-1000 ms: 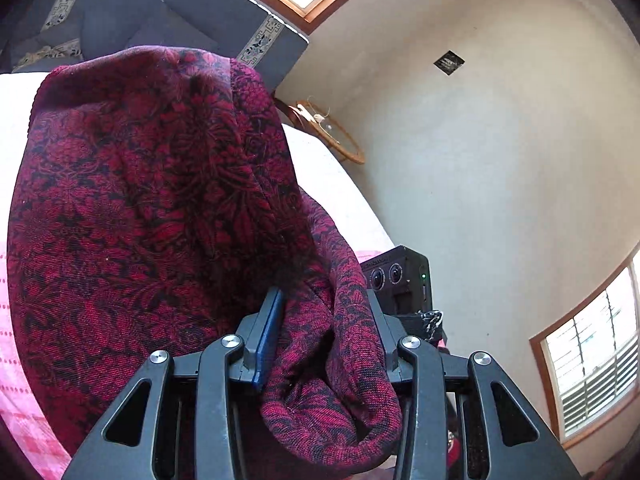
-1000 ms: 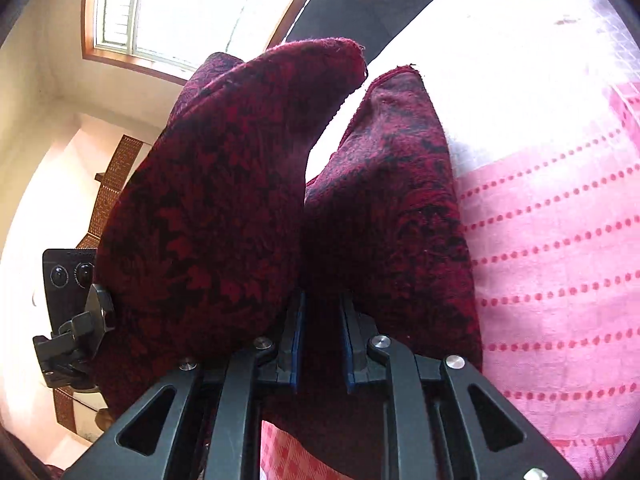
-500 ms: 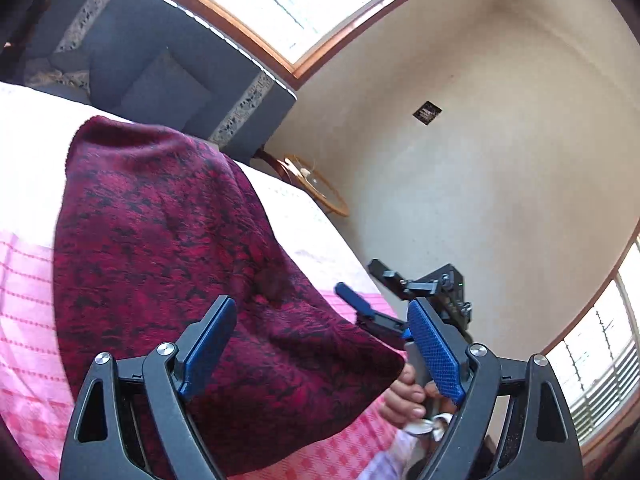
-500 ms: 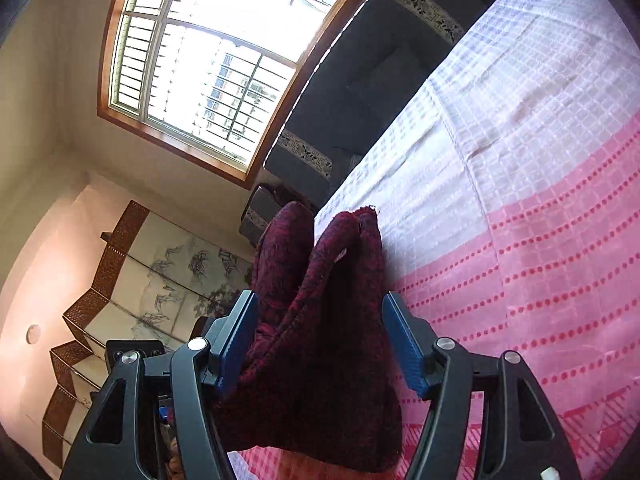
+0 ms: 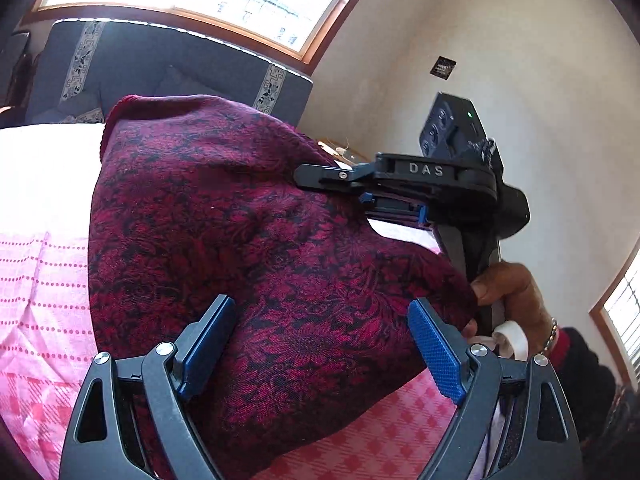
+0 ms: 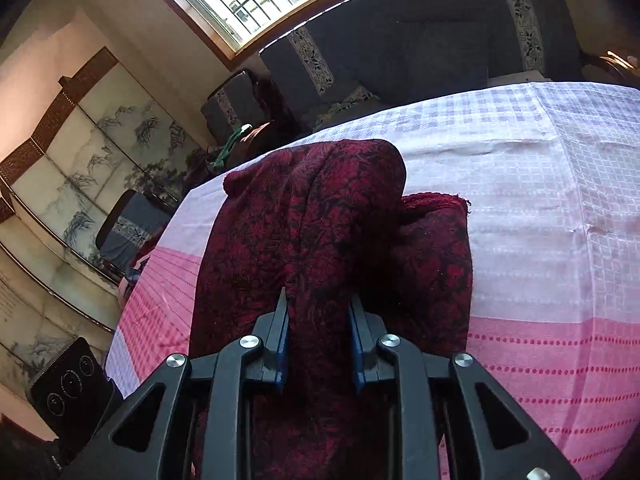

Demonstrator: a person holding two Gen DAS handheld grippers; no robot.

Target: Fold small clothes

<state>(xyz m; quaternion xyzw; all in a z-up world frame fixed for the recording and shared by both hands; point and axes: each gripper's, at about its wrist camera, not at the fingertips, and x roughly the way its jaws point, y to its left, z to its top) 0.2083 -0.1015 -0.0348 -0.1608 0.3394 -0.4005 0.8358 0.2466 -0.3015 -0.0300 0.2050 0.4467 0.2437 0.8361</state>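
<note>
A dark red patterned garment (image 5: 248,248) lies folded on the pink and white checked bed cover (image 5: 40,272). My left gripper (image 5: 320,344) is open, its blue pads either side of the garment's near edge, holding nothing. My right gripper (image 6: 318,340) is shut on a bunched fold of the garment (image 6: 312,232) and shows in the left wrist view (image 5: 360,184) at the garment's far right side, with the person's hand on its handle.
A dark blue sofa (image 6: 420,48) stands beyond the bed under a window. A folding screen (image 6: 80,152) and a small chair (image 6: 128,220) are at the left. A beige wall (image 5: 540,80) is at the right.
My left gripper has let go of the garment and stays open. My right gripper, open half a second ago, has shut on a fold. The garment now lies lower on the bed.
</note>
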